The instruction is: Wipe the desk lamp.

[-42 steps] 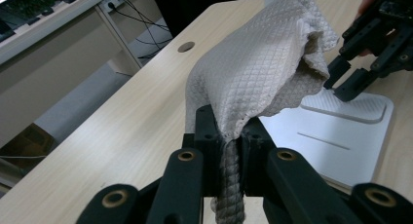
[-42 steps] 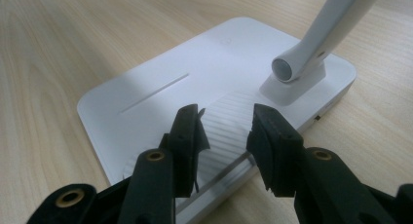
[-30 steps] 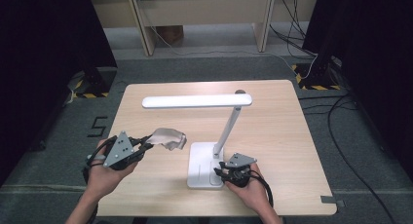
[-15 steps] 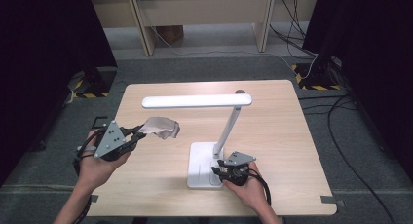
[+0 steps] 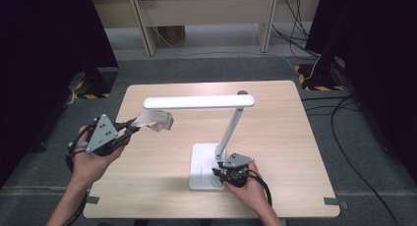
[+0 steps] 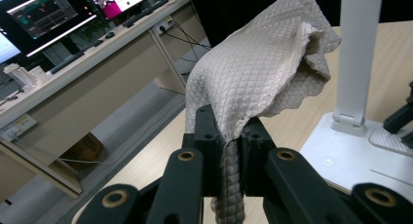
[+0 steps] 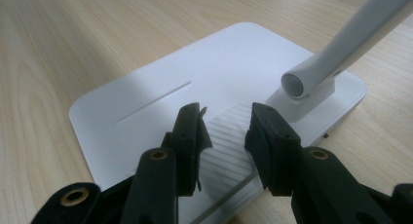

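L tongs (image 5: 132,127) clamped on cloth (image 5: 155,120), raised left of lamp (image 5: 206,162). R tongs (image 5: 220,171) over lamp base, jaws just closing, nothing gripped.

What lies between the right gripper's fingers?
Nothing gripped: in the right gripper view, the right gripper has open fingers over the lamp base.

A white desk lamp (image 5: 209,169) stands on the wooden table (image 5: 275,132).

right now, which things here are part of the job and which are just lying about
In the job:
- cloth, pinched in the left gripper
- desk lamp, its base under the open right gripper
- table

Lying about:
- cardboard box on the floor beyond the table
- floor cables
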Tool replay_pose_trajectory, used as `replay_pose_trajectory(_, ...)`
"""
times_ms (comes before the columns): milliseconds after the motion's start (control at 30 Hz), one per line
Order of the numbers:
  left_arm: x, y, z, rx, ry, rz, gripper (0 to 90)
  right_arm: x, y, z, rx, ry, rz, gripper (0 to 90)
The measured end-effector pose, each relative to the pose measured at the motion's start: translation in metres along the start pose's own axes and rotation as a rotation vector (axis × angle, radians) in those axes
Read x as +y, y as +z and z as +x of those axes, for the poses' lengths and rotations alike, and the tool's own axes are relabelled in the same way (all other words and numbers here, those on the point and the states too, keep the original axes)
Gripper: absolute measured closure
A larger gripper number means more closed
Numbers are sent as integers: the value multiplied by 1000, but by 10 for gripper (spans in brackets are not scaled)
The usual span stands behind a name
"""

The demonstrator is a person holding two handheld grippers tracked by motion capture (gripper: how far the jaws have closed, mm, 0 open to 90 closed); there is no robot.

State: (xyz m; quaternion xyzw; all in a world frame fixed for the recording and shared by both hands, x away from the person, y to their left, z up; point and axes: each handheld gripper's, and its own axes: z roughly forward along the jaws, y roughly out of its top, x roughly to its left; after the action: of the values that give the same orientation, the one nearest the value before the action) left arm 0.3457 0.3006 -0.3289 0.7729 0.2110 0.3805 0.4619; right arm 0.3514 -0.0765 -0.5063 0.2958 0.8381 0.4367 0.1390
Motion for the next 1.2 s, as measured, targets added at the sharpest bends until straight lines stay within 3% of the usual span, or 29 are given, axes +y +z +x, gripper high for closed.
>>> replay_pose_trajectory(300,10,-3,8,25,9,-15,810,-1,0,0,1,1,-3,658)
replay_pose_trajectory(733,21,-7,16,102,-24,-61,811,-1,1,1,-5,4,-14,676)
replay_pose_trajectory(900,26,-8,17,114,-38,-77,812,-2,1,1,-5,4,-17,677)
replay_pose_trajectory(1200,38,-13,19,160,-42,-106,812,-2,0,1,-4,6,-14,682)
